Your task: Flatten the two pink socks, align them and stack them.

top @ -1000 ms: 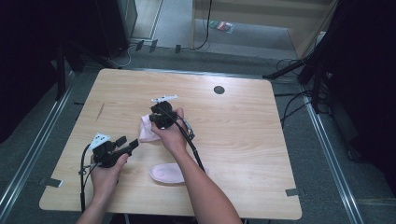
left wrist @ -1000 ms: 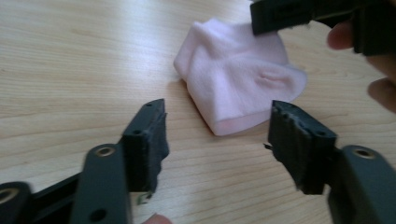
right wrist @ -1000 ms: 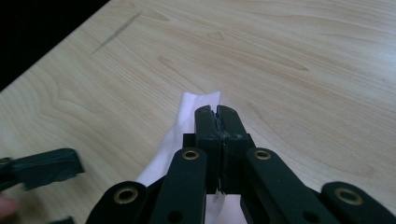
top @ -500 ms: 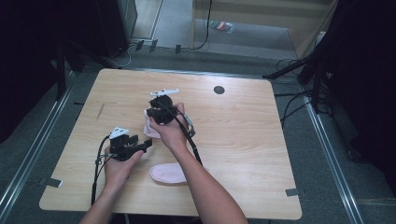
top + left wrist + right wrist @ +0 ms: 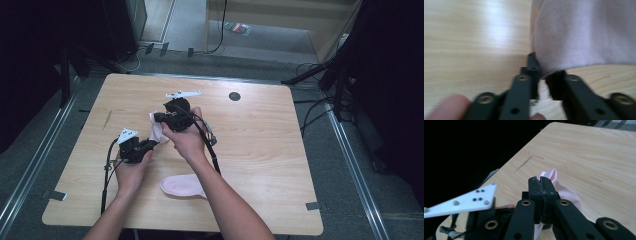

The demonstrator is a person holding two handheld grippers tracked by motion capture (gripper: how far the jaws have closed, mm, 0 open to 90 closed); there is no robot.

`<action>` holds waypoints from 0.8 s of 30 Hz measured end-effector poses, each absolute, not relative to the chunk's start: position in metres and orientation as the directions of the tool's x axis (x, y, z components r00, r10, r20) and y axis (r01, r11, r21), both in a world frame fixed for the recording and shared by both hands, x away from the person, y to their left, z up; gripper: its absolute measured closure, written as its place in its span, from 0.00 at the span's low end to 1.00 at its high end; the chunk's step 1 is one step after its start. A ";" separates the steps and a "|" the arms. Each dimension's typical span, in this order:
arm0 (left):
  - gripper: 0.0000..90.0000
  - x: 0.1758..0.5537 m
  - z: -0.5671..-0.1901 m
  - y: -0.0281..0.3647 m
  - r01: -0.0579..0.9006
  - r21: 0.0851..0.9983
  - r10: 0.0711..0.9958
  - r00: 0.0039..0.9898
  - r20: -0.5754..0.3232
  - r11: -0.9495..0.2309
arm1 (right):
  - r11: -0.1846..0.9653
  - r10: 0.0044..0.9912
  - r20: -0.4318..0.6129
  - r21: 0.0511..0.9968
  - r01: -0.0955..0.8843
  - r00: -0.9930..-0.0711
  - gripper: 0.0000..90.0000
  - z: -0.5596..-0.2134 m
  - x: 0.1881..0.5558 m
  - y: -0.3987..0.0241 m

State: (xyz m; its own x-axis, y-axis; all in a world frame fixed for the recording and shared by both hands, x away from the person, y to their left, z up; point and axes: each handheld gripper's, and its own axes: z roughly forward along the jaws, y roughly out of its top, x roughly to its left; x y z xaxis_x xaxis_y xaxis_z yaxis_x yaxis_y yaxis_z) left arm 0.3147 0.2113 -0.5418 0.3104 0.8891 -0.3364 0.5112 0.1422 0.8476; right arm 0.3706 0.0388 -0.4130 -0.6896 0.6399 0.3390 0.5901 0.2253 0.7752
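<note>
While both pairs of jaws pinch the pale pink fabric sock [image 5: 157,131] above the tabletop's [image 5: 270,150] left half, left gripper [image 5: 150,145] having just closed on its edge: could slip out, grip shallow.

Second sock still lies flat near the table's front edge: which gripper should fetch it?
Probably left: the left gripper grips only the raised sock's lower edge; the flat sock lies beside that forearm.
</note>
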 end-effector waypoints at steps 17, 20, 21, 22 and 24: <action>0.82 0.296 -0.531 0.188 0.419 0.900 0.914 0.400 -0.064 -0.120 | 0.243 0.768 0.246 0.741 0.625 -0.591 1.00 -0.475 0.381 -0.012; 0.65 0.302 -0.538 0.194 0.472 0.877 0.868 0.468 -0.164 -0.088 | 0.247 0.796 0.232 0.719 0.649 -0.560 1.00 -0.489 0.388 -0.030; 0.63 0.303 -0.540 0.197 0.475 0.876 0.860 0.478 -0.176 -0.085 | 0.258 0.802 0.219 0.713 0.652 -0.556 1.00 -0.493 0.389 -0.036; 0.60 0.303 -0.540 0.200 0.478 0.875 0.851 0.487 -0.197 -0.071 | 0.271 0.807 0.201 0.711 0.649 -0.556 1.00 -0.495 0.391 -0.040; 0.56 0.302 -0.539 0.207 0.477 0.877 0.838 0.501 -0.218 -0.058 | 0.292 0.818 0.165 0.707 0.644 -0.551 1.00 -0.499 0.394 -0.049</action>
